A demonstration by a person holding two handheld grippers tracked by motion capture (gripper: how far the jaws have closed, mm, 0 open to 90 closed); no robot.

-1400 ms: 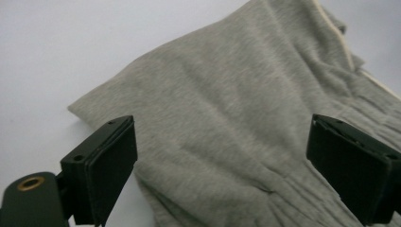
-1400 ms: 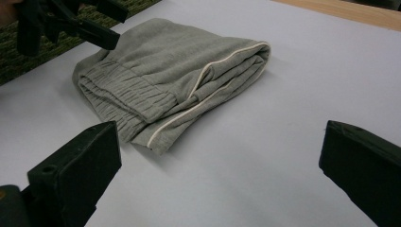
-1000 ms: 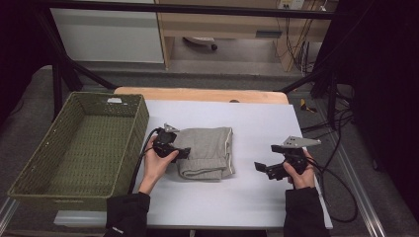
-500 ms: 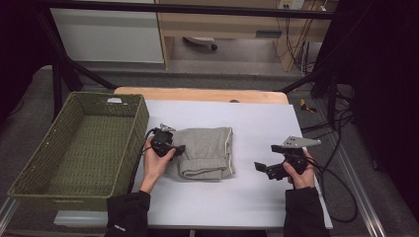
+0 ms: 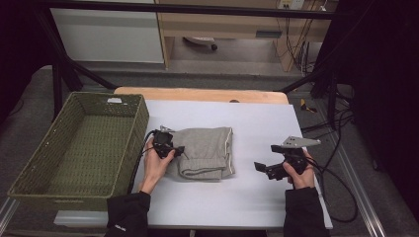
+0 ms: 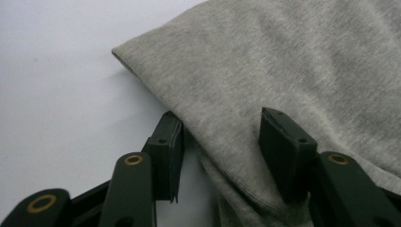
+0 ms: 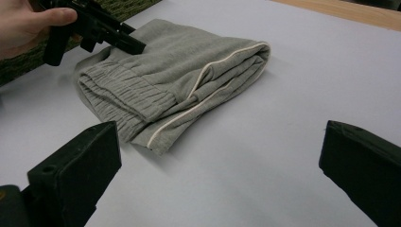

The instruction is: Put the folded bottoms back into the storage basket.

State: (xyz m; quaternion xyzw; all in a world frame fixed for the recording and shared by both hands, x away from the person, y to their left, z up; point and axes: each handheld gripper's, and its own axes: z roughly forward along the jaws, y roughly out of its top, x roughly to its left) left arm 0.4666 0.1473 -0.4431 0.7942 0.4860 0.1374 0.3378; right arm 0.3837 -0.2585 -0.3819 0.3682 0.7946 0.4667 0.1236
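The folded grey trousers [image 5: 205, 153] lie near the middle of the white counter [image 5: 247, 123], one garment only, with a pale piping stripe along the fold and a ribbed waistband at the near edge. We hold two tools. Our left tool [image 5: 170, 148] sits at the left edge of the trousers; in the left gripper view [image 6: 221, 146] its jaws have just been closing and now stand part-way together astride the cloth's edge, one pad over the fabric and the other beside it on the counter, with a small gap between that pad and the cloth, so we count the jaws as apart and not clamped. Our right tool [image 5: 269, 170] rests well to the right of the trousers, jaws wide apart with nothing between them, as the right gripper view [image 7: 217, 170] shows.

Left of the trousers stands one green woven basket [image 5: 133, 123], just beside the counter's edge, with a small white label on its far rim. Nothing lies between the trousers and the basket but our left hand [image 5: 157, 165] and its cable. Beyond the trousers, a strip of wooden tabletop [image 5: 197, 94] shows at the far edge.
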